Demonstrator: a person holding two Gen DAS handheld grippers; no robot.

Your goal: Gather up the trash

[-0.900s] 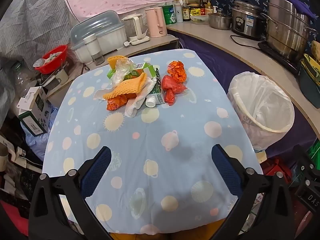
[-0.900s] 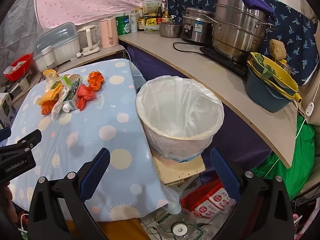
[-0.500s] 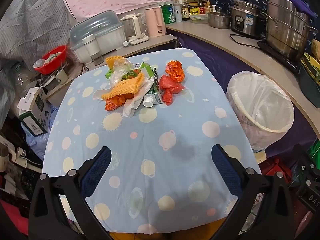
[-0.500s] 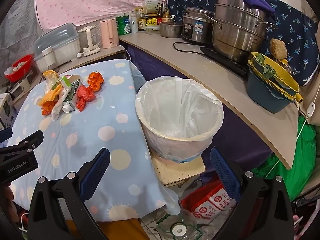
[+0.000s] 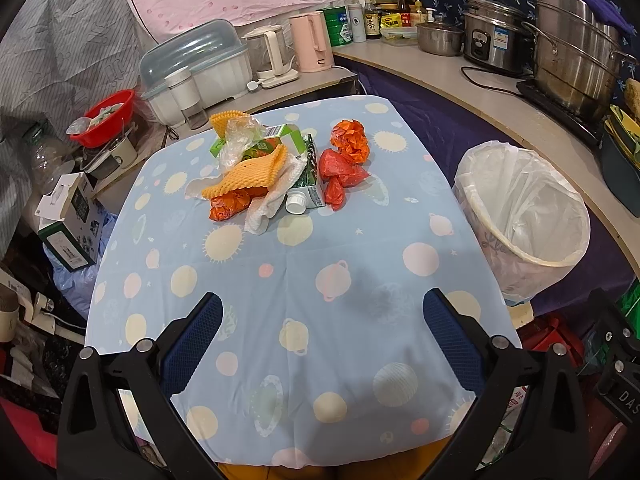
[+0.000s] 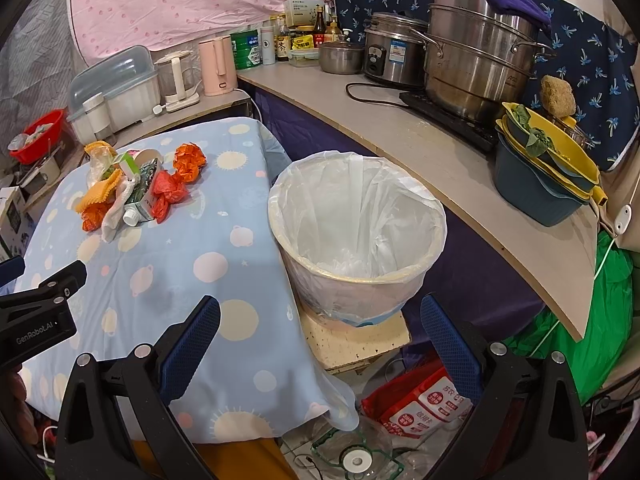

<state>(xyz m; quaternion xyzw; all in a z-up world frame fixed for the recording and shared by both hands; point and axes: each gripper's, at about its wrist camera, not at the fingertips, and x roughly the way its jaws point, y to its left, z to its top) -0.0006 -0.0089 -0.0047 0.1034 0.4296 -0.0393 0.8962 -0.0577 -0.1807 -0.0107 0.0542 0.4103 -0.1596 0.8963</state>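
A heap of trash lies at the far end of the blue patterned table (image 5: 304,280): an orange foam net (image 5: 248,172), a white tissue (image 5: 272,204), a green carton (image 5: 308,180) with a white cap, clear plastic wrap (image 5: 240,140) and red-orange crumpled bags (image 5: 344,172). The same heap shows in the right wrist view, with the carton (image 6: 142,192) and red bags (image 6: 172,192). A bin lined with a white bag (image 5: 524,208) (image 6: 356,236) stands right of the table. My left gripper (image 5: 322,336) hangs open over the near table. My right gripper (image 6: 320,340) is open above the bin's near side.
A curved counter (image 6: 420,144) behind the bin carries steel pots (image 6: 476,68), a rice cooker, stacked basins (image 6: 540,176), bottles and a pink kettle (image 5: 312,42). A red bowl (image 5: 108,116) and boxes crowd the left. Red packets (image 6: 424,400) and clutter lie on the floor.
Both views have shifted only slightly; the trash heap sits a little higher in the left wrist view. Nothing was picked up and both grippers stay open.
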